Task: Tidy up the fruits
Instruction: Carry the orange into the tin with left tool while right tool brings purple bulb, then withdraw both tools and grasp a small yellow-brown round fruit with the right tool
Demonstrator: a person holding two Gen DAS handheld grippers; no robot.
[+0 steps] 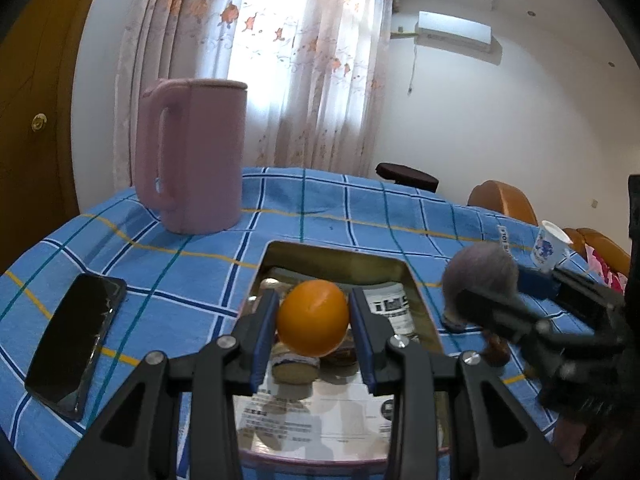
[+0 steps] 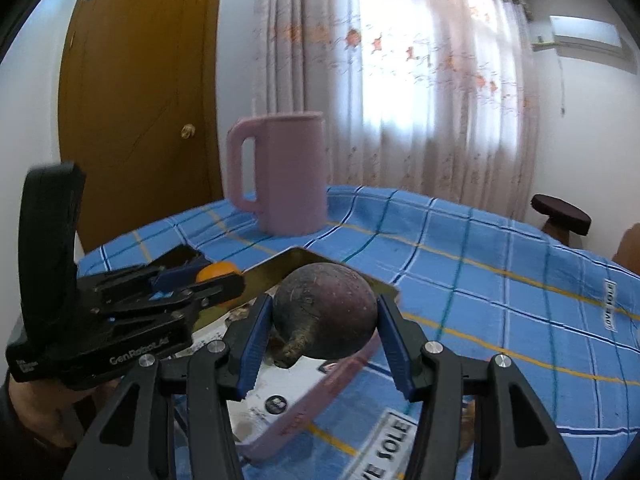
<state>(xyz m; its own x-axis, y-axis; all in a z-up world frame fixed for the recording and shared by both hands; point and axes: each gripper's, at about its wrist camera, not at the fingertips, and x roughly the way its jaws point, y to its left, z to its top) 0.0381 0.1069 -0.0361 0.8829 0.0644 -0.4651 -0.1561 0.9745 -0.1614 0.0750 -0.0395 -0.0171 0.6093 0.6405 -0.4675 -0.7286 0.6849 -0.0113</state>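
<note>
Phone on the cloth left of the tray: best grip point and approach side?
The phone lies flat, screen up, on the tablecloth, so only its thin edges offer purchase. Pinch across the two long edges near mid-length, coming from above. The left gripper is nearest, but its jaws already hold the orange.

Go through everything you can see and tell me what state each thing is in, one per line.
left gripper: shut on the orange
orange: held above the tray
right gripper: shut on the dark purple fruit
dark purple fruit: held over the tray's edge
tray: on the table, holds some items
pink jug: upright
phone: lying flat, screen dark
</note>
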